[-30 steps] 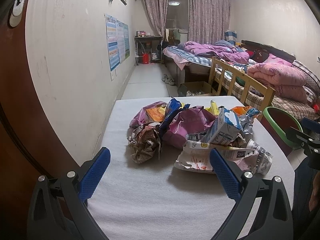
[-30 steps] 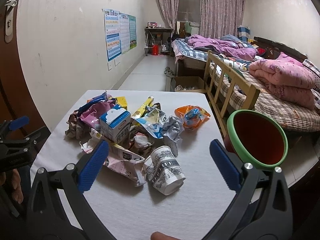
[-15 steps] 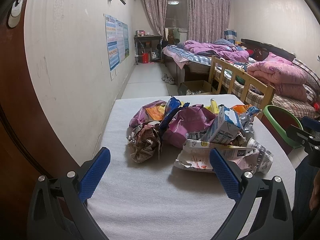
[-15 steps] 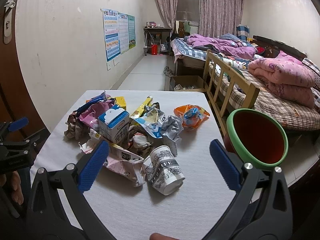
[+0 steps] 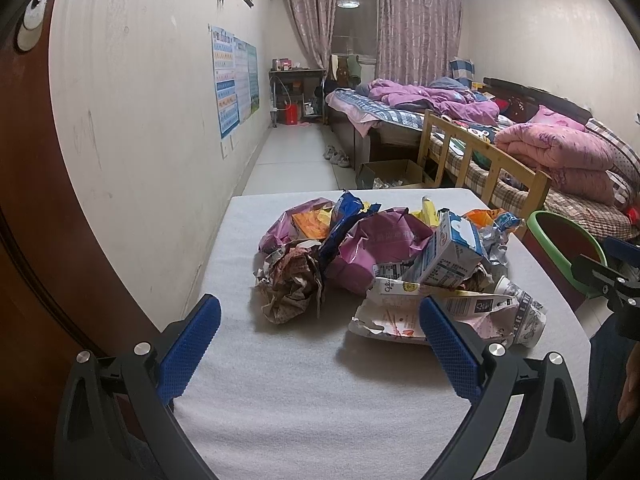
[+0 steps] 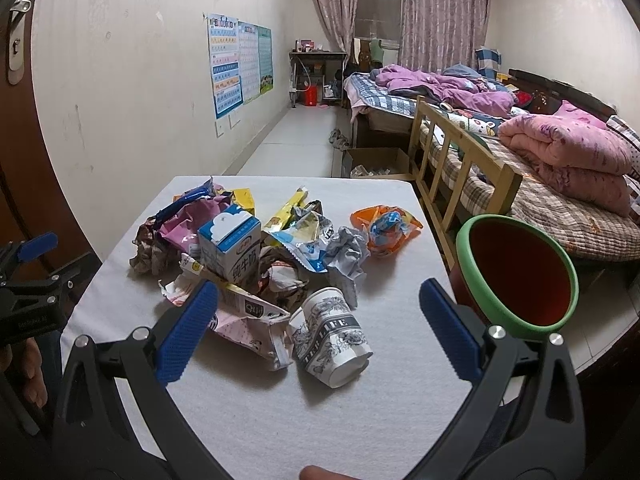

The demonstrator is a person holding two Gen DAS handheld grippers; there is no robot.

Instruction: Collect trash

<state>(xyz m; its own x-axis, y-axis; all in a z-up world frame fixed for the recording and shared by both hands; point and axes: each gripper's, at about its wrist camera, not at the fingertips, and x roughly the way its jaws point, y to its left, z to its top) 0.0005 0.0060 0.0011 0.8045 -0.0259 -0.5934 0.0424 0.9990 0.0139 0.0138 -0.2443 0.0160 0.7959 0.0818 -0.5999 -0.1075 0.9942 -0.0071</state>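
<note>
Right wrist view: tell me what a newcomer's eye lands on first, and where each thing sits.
A heap of crumpled snack wrappers on the white table draws the eye first, a blue-and-white milk carton standing in it and a printed paper cup lying on its side at the near edge. Just off the table's right edge stands a green-rimmed red bin. Both the right gripper and left gripper are open and empty.

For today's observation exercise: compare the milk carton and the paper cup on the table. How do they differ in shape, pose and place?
The milk carton is a blue-and-white box; the paper cup is round, white with black print. The carton sits tilted up atop the trash pile; the cup lies on its side on the table. The carton is mid-pile; the cup lies at the pile's near edge. Both are drink containers among the trash, and neither is gripped.
</note>
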